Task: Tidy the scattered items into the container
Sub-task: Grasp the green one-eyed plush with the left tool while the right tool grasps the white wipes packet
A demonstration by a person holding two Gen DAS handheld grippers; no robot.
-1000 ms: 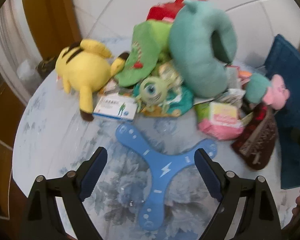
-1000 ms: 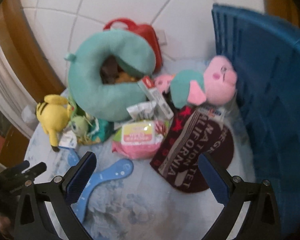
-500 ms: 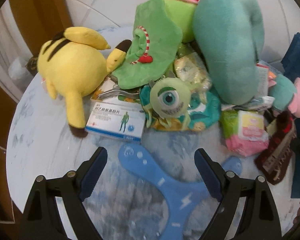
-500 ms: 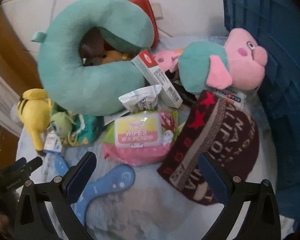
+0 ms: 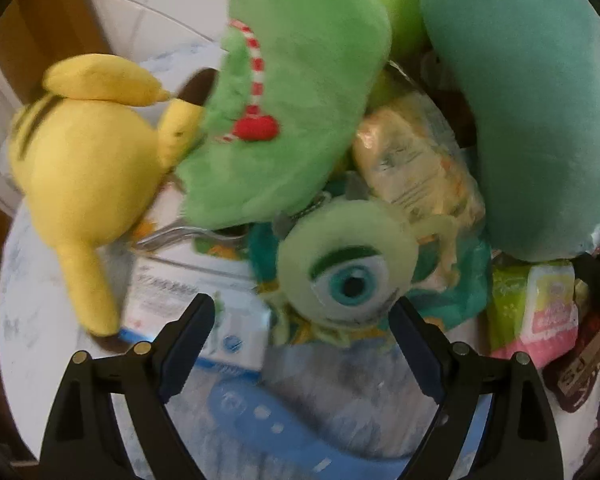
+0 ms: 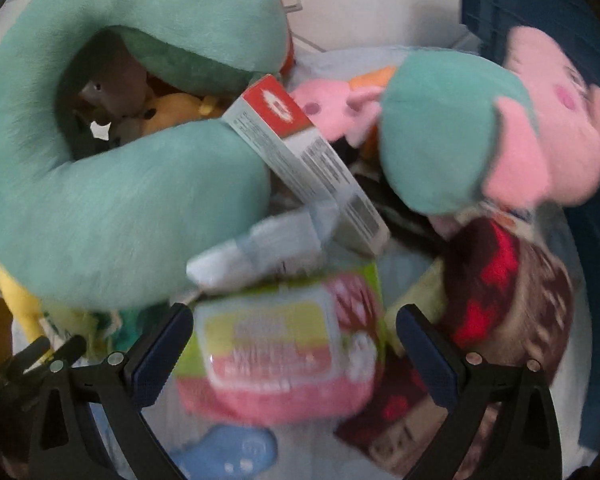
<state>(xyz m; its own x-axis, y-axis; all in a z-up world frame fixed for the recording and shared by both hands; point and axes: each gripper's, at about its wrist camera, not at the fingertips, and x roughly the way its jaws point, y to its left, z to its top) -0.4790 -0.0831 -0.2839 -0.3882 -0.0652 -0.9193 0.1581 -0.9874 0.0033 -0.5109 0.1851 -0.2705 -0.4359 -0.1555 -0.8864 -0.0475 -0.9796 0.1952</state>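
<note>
A: Left wrist view, far left: yellow plush [image 5: 84,160] lying on the pale floral surface [image 5: 32,320], one leg touching a white-and-blue medicine box [image 5: 204,312].
B: Beside it, overlapping the yellow tail?
A: Fuzzy green plush [image 5: 292,120] with a red-and-white striped trim, draped over metal tongs [image 5: 180,234]. Below that, a one-eyed green monster plush [image 5: 348,268] on a teal bag, with a crinkly yellow packet [image 5: 416,168] just behind.
B: And the left hand-held gripper [image 5: 302,324]?
A: Spread wide, nothing between the fingers, tips level with the monster plush and the box. Blue boomerang [image 5: 284,432] flat on the surface underneath.
B: Right wrist view?
A: Teal neck pillow [image 6: 112,200] filling the left, small plush animals tucked in its hollow. Leaning on it, a red-and-white carton [image 6: 308,156]; a crumpled white sachet [image 6: 260,252] beneath.
B: Centre?
A: Pink wipes pack [image 6: 276,352], blurred, between the fingers of the right hand-held gripper [image 6: 294,342], which stands spread, not pinching it.
B: Further right?
A: Pink pig plush [image 6: 500,140] in a teal hat, above a maroon knit hat [image 6: 508,300]. Blue slatted container [image 6: 596,260] along the right edge, just beside them.
</note>
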